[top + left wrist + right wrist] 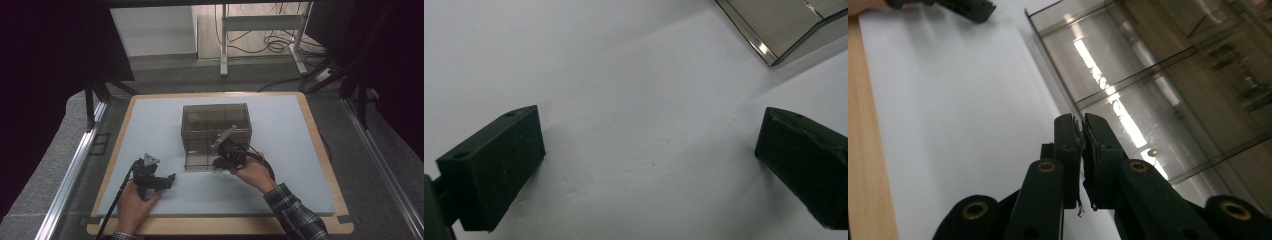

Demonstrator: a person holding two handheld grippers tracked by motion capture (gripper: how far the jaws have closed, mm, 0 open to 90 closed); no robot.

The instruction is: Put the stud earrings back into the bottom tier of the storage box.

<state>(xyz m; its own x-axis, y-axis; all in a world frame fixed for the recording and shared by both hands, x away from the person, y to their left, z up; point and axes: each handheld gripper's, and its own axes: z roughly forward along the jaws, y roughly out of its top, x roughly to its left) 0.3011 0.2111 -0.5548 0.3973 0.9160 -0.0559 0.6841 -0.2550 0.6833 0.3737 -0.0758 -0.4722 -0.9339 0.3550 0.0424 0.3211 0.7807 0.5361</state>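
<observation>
Two tools: right tool (pixel 1082 131) closed, empty, left tool (pixel 649 165) wide; one smoky box (pixel 216 129) w/ dividers

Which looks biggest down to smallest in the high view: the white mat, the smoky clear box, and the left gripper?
1. white mat
2. smoky clear box
3. left gripper; it sits nearer the camera yet still looks smallest.

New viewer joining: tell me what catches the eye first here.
A smoky transparent compartment box stands mid-mat, its front flap folded down onto the white mat. The right tool, jaws shut, sits at that flap's edge. The left tool, jaws wide open, rests on the mat nearer the person.
</observation>
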